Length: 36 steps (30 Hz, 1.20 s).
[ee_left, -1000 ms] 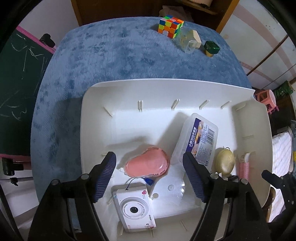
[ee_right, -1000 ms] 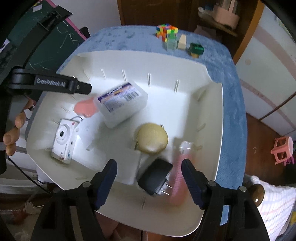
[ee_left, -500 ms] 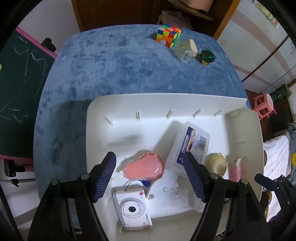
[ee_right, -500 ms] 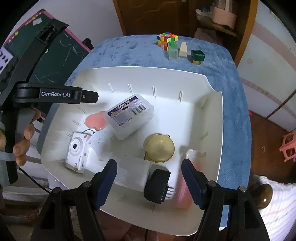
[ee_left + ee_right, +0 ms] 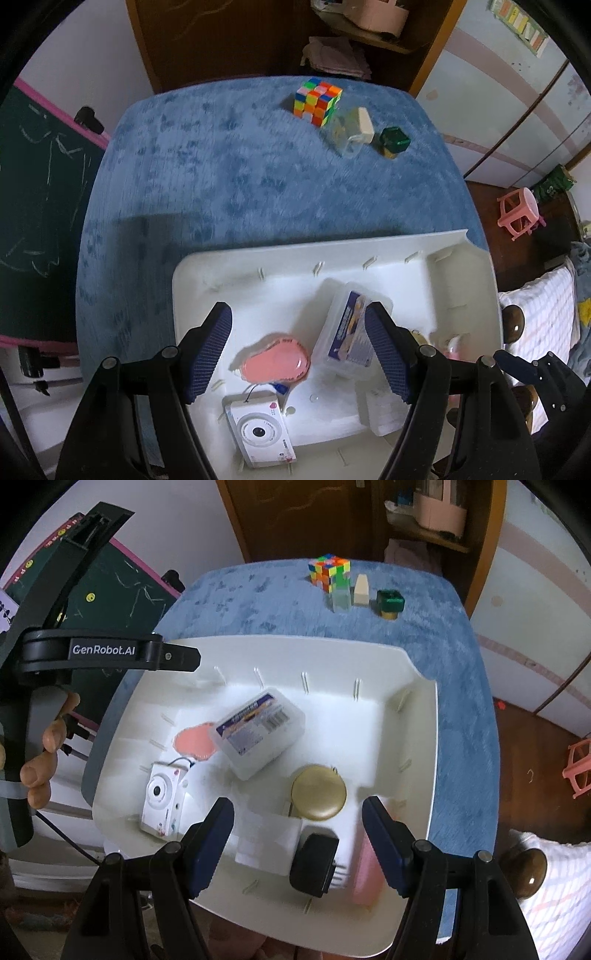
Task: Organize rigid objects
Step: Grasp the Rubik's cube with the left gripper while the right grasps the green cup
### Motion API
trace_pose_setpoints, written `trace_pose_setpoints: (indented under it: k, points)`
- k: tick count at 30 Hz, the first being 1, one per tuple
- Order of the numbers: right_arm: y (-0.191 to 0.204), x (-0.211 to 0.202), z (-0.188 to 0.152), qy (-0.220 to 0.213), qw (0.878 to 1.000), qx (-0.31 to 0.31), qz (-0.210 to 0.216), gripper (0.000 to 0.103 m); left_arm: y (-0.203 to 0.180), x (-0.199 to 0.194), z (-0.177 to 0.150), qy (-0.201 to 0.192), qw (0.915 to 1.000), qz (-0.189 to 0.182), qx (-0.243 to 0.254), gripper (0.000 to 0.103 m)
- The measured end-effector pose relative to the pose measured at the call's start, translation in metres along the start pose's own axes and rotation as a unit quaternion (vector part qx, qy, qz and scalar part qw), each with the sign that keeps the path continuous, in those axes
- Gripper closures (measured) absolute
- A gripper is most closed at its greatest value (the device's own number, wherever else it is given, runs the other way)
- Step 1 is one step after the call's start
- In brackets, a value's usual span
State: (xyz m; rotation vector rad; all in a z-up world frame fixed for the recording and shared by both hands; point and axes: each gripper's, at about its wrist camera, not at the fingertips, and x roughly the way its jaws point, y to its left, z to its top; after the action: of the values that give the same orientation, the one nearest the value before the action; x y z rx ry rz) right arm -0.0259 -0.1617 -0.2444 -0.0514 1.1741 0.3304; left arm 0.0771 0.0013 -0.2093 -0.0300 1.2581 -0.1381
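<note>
A white tray (image 5: 461, 258) (image 5: 413, 672) lies at the near end of a blue table. In it are a pink oval case (image 5: 275, 363) (image 5: 194, 740), a clear labelled box (image 5: 349, 330) (image 5: 260, 727), a white toy camera (image 5: 260, 430) (image 5: 162, 797), a gold round tin (image 5: 318, 792), a black charger (image 5: 314, 864) and a pink bottle (image 5: 365, 871). My left gripper (image 5: 297, 350) is open above the pink case. My right gripper (image 5: 297, 838) is open above the charger. Both are empty.
At the table's far end stand a Rubik's cube (image 5: 317, 101) (image 5: 329, 571), a clear block (image 5: 347, 134) (image 5: 340, 594), a cream block (image 5: 364, 120) (image 5: 361, 590) and a green cube (image 5: 394, 141) (image 5: 389, 602). A chalkboard (image 5: 33, 177) stands left, a pink stool (image 5: 517, 212) right.
Both grippers have pulled back and up from the tray, so it looks smaller and more of the blue table shows. Jaws stay open; the objects have not moved.
</note>
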Motion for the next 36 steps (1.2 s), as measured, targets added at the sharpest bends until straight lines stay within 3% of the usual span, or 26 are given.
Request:
trace_pose_setpoints:
  k: [12, 21, 27, 36]
  points:
    - [-0.020, -0.013, 0.034, -0.027, 0.999, 0.012, -0.011, 0.030, -0.009, -0.027, 0.060, -0.023, 0.9988, 0.002, 0.043, 0.025]
    - [-0.042, -0.035, 0.087, -0.065, 0.997, 0.009, -0.052, 0.030, -0.023, -0.033, 0.118, -0.038, 0.9946, 0.010, 0.096, 0.025]
    - [-0.059, -0.039, 0.130, -0.080, 0.993, 0.010, -0.082, 0.030, -0.036, -0.019, 0.160, -0.034, 0.9899, 0.012, 0.137, 0.025]
    - [-0.097, -0.026, 0.196, -0.084, 0.991, 0.040, -0.097, 0.030, -0.049, 0.028, 0.211, 0.002, 0.9853, 0.012, 0.171, 0.025]
